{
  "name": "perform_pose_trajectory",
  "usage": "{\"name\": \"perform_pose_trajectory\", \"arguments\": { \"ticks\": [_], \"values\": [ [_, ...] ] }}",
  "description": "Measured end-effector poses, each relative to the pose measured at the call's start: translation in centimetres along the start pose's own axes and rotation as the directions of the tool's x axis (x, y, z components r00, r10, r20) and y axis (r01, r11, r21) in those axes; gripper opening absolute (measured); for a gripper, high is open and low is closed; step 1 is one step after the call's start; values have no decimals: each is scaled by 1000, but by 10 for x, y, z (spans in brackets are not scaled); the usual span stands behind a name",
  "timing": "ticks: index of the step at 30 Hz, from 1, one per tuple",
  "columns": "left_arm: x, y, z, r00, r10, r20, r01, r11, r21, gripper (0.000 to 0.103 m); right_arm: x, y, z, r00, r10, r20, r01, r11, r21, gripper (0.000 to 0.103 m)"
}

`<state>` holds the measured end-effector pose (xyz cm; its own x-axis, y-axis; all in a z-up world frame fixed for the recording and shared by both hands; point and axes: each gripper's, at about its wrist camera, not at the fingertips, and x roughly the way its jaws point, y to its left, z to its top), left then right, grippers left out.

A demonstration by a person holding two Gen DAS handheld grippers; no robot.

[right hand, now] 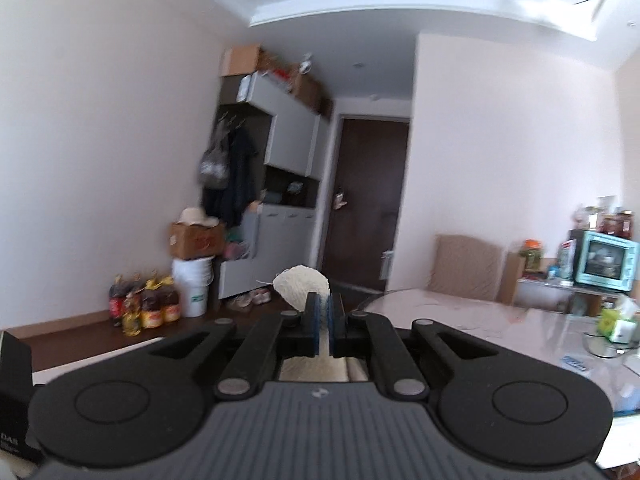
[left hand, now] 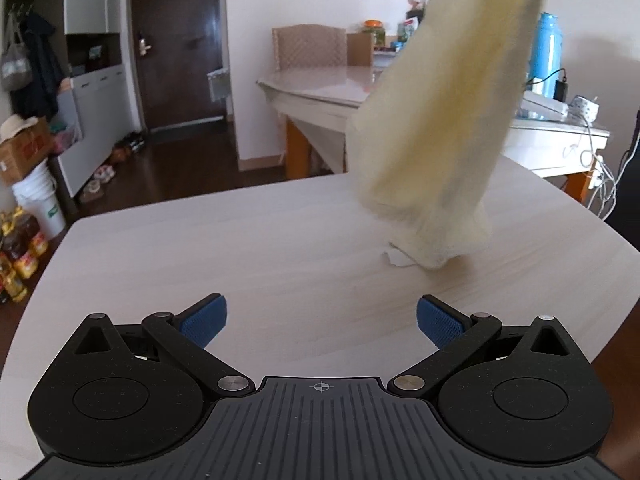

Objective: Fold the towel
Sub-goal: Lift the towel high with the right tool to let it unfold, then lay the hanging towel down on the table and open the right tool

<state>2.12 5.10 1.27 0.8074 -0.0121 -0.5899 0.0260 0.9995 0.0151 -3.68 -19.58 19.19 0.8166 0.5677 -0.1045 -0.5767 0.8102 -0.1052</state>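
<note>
A pale wood-grain surface (left hand: pixel 200 248) fills a lived-in room with a dark door at twelve o'clock. The right gripper (right hand: pixel 323 312) is clenched on a corner of the cream towel (left hand: pixel 448 120), which hangs with its lower end brushing the surface. The left gripper (left hand: pixel 322 318) hovers released, towel at one o'clock.

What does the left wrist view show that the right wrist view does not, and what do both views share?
Only the left wrist view shows the left gripper open and empty over the light table, the towel's full hanging length, with its lower end at the tabletop, and a blue thermos.

Only the right wrist view shows the right gripper shut on a bunched towel corner, the ceiling, and a turquoise oven.

Both show the towel, the dark door and the beige chair.
</note>
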Motion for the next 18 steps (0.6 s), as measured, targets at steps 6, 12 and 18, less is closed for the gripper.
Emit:
{"name": "perform_pose_trajectory", "arguments": {
  "ticks": [6, 12, 18],
  "values": [
    [20, -10, 3, 998, -56, -35, 57, 998, 40, 103, -7, -35, -80, 968, -104, -229, 123, 990, 72, 5],
    [45, -30, 14, 978, -189, -85, 198, 973, 120, 103, -12, -64, -149, 915, -141, -377, 206, 969, 138, 5],
    [70, -56, 24, 937, -309, -160, 335, 927, 172, 103, -25, -89, -174, 900, -176, -400, 262, 950, 172, 5]
  ]
}}
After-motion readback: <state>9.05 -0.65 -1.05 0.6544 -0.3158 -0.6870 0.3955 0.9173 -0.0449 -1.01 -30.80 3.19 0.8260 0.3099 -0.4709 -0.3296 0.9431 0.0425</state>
